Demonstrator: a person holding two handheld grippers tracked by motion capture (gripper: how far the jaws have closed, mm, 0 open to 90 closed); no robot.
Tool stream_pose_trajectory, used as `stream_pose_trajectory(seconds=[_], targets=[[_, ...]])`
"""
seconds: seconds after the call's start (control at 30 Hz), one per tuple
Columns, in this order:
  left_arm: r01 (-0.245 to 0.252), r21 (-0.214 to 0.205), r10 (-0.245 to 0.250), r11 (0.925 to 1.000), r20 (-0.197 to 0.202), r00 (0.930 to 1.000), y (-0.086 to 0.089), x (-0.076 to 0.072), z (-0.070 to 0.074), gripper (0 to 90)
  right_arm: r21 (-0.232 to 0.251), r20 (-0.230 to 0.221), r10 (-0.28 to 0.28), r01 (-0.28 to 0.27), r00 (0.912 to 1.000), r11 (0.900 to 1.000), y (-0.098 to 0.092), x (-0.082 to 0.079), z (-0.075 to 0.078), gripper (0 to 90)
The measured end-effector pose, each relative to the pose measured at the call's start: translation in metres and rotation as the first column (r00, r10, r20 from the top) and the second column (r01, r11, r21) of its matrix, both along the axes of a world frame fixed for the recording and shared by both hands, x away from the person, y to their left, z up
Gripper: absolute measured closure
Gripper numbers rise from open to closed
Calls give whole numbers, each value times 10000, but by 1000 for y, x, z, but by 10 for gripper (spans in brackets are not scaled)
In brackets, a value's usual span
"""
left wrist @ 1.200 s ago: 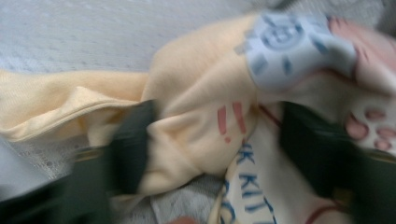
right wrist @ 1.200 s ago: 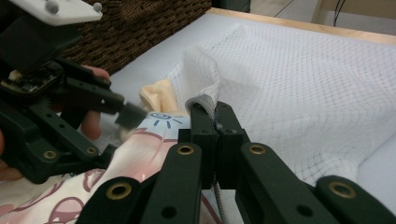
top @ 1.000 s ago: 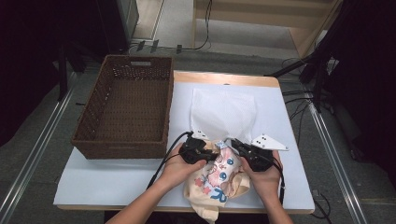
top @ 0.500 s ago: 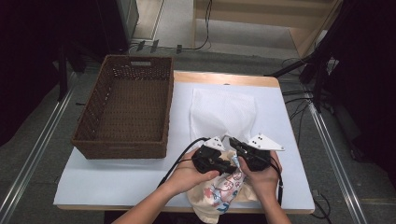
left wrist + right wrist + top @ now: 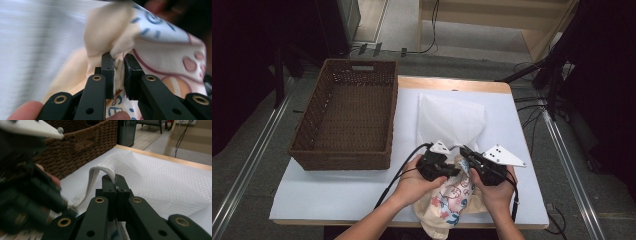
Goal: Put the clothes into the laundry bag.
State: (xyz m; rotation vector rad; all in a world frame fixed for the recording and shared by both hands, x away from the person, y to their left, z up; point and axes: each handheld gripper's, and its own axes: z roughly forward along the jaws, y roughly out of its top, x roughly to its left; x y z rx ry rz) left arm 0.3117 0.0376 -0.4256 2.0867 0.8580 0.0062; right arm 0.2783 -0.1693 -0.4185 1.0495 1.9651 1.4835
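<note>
A cream cloth (image 5: 446,199) printed with cartoon figures lies bunched at the table's near edge, just below the mouth of a white mesh bag (image 5: 451,119). My left gripper (image 5: 456,170) is shut on a fold of that cloth (image 5: 160,45), as the left gripper view (image 5: 118,65) shows close up. My right gripper (image 5: 463,151) is shut on the bag's zipper edge (image 5: 106,168) and lifts it a little; its jaws (image 5: 115,182) stand closed over the white tape. The two grippers are almost touching at the bag's mouth.
A brown wicker basket (image 5: 341,158) stands empty at the table's left, also seen behind the bag (image 5: 82,142). The white tabletop (image 5: 337,192) has bare room in front of the basket. Cables and a wooden shelf lie beyond the far edge.
My left gripper has moved right with the cloth, close up to the right gripper at the bag's mouth. The cloth has bunched narrower. The right gripper has barely moved.
</note>
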Motion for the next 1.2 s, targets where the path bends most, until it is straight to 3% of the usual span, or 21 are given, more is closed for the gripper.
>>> stream_pose_trajectory(seconds=[0.1,0.17,0.2,0.27,0.33,0.47,0.5,0.6,0.63,0.7,0.73,0.77,0.8,0.83,0.87,0.9,0.93,1.03,1.1,1.17,1.2], targets=[[-1614,573,1569,9852,764,9847,10,5,0,824,105,47,-41,41,10000,9999,-1,-3,3,900],[-2754,1266,2535,9529,1652,9531,11,7,-5,823,55,19,-1,0,10000,10000,0,-3,3,900],[-3311,1384,3057,9334,1766,9356,13,10,-14,815,-145,-37,84,-85,10000,9999,4,-4,3,900],[-3276,1337,3063,9353,1577,9388,13,12,-19,801,-299,-100,67,-70,9999,9995,6,-4,2,900],[-2966,1171,2835,9478,1163,9519,13,11,-23,691,-499,-165,-30,21,9999,9988,9,-3,-1,900],[-2298,-709,2332,9706,431,9715,23,1,-3,445,-513,-385,-263,243,9989,9984,6,0,-6,900],[-2037,-1142,2099,9723,452,9767,24,-2,5,336,-452,-450,-326,305,9985,9985,4,2,-8,900],[-1044,-1831,1096,9775,188,9938,21,-9,21,247,-378,-485,-375,357,9981,9986,3,3,-9,900],[-1044,-1831,1096,9775,188,9938,21,-9,21,232,-378,-485,-375,357,9981,9986,3,3,-9,900],[-642,-1316,678,9892,226,9974,11,-11,16,218,-295,-499,-364,350,9981,9990,4,3,-9,900],[-453,89,452,9989,127,9989,-3,-12,2,189,-253,-452,-365,354,9983,9991,5,2,-9,900],[-453,89,452,9989,127,9989,-3,-12,2,208,-253,-452,-365,354,9983,9991,5,2,-9,900],[-420,715,424,9966,-34,9991,-9,-10,-7,253,-167,-419,-197,190,9989,9997,7,1,-9,900],[-412,938,432,9947,-197,9989,-12,-7,-14,253,-167,-419,-197,190,9989,9997,7,1,-9,900],[-412,1004,445,9941,-301,9986,-12,-4,-18,351,-184,-383,-98,91,9992,9998,7,0,-9,900],[-536,902,578,9945,-444,9973,-11,-1,-20,462,-179,-347,-33,27,9994,9998,8,-1,-9,900],[-724,705,770,9949,-658,9949,-8,3,-18,662,-190,-334,62,-68,9994,9998,8,-3,-8,900],[-1433,-22,1429,9897,-605,9879,0,7,-9,720,-253,-276,40,-47,9996,9997,8,-5,-7,900],[-2168,-755,2121,9733,-655,9751,10,12,-2,729,-294,-210,-58,52,9998,9996,6,-8,-5,900],[-2921,-1275,2827,9479,-869,9553,19,17,-1,728,-294,-217,-66,60,9997,9995,6,-9,-5,900],[-3589,-907,3549,9290,-576,9331,18,22,-8,710,-313,-282,53,-62,9996,9995,6,-9,-5,900]])
